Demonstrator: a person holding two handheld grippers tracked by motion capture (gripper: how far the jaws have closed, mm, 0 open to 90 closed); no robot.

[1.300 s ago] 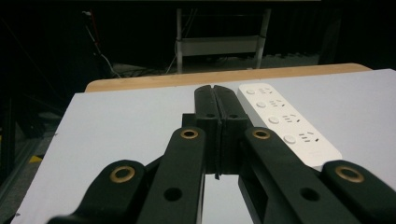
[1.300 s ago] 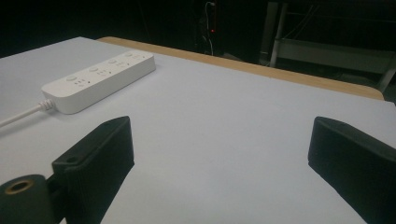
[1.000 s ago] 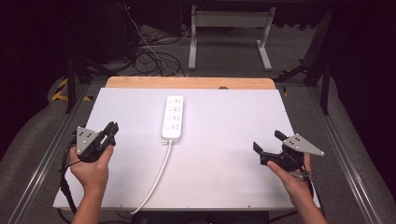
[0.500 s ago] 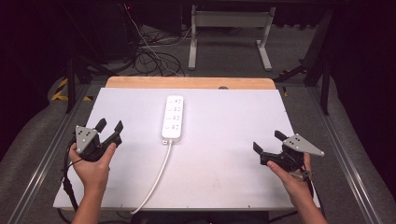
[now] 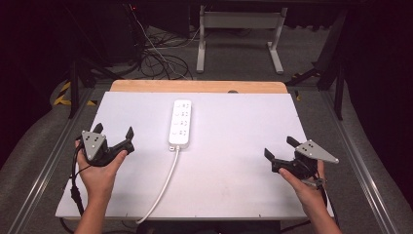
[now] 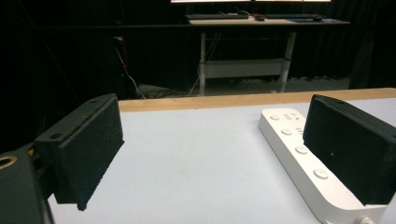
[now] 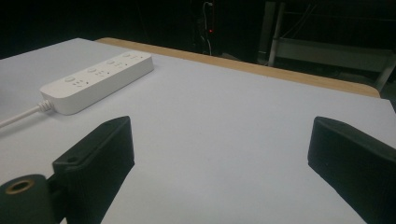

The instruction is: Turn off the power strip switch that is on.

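Observation:
A white power strip [image 5: 180, 124] lies lengthwise in the middle of the white table top [image 5: 234, 165], its white cable [image 5: 160, 187] trailing to the front edge. To its left my left gripper [image 5: 114, 131] hovers in the person's left hand; its jaws have just been opening and now stand wide apart with nothing between them. In the left gripper view the power strip [image 6: 308, 156] lies partly behind the right jaw. At the table's right my right gripper [image 5: 280, 147] stands open and empty. The right gripper view has the power strip [image 7: 95, 81] at far left.
A wooden strip [image 5: 195, 86] runs along the table's far edge. Beyond it, on the dark floor, stand a grey desk frame [image 5: 238, 36] and tangled cables [image 5: 160, 61]. Metal rails [image 5: 363, 185] run along both sides of the table.
The left gripper's jaws have spread from nearly shut to wide open, and the hand shifted slightly. The right gripper has stayed put.

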